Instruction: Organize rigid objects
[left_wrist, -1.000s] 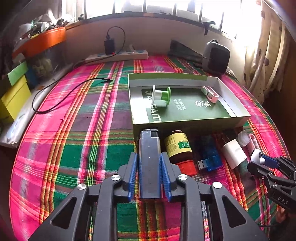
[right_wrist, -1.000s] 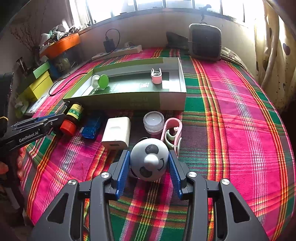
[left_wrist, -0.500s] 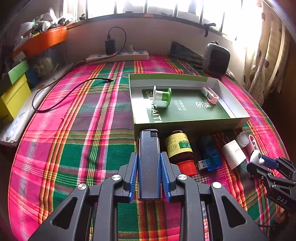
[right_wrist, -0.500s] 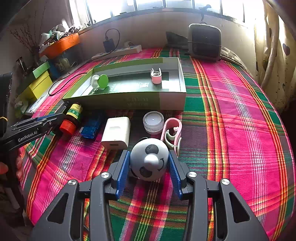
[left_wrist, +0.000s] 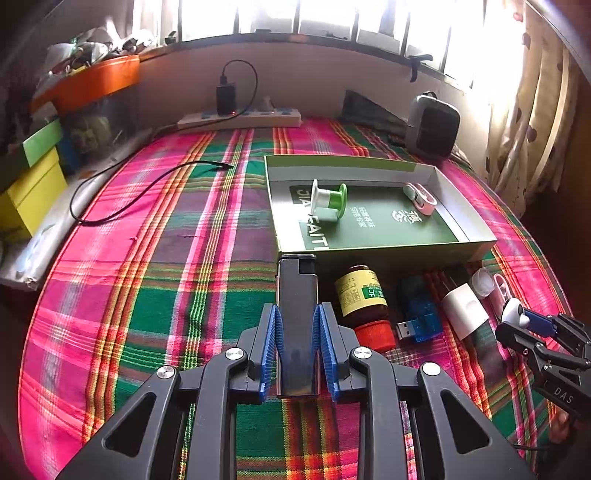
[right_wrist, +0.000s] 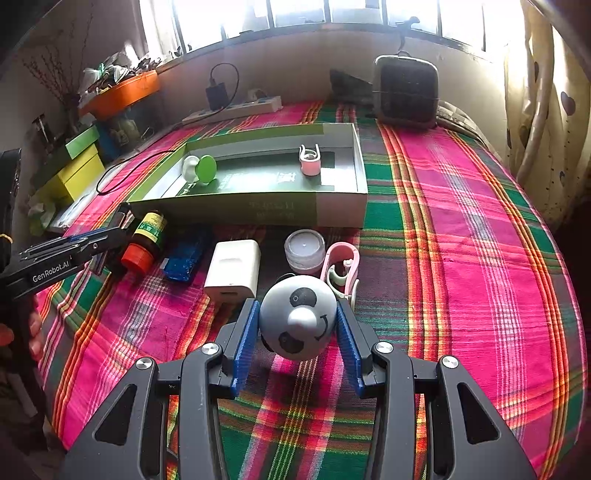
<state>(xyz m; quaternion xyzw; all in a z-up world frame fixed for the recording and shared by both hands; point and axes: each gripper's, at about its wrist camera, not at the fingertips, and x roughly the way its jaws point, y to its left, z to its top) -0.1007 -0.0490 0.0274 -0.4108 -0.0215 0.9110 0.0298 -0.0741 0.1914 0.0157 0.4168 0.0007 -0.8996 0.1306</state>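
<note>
Left hand-held gripper (left_wrist: 297, 347) clamps lighter (left_wrist: 297, 295) | right hand-held gripper (right_wrist: 297, 332) clamps panda ball (right_wrist: 297, 317) | box (left_wrist: 476, 247) at 12 o'clock holds two items; several remain outside.

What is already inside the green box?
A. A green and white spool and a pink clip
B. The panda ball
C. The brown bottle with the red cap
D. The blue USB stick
A: the green and white spool and a pink clip lie inside the green box, while the bottle, the USB stick and the panda ball are all outside it on the plaid cloth.
</note>
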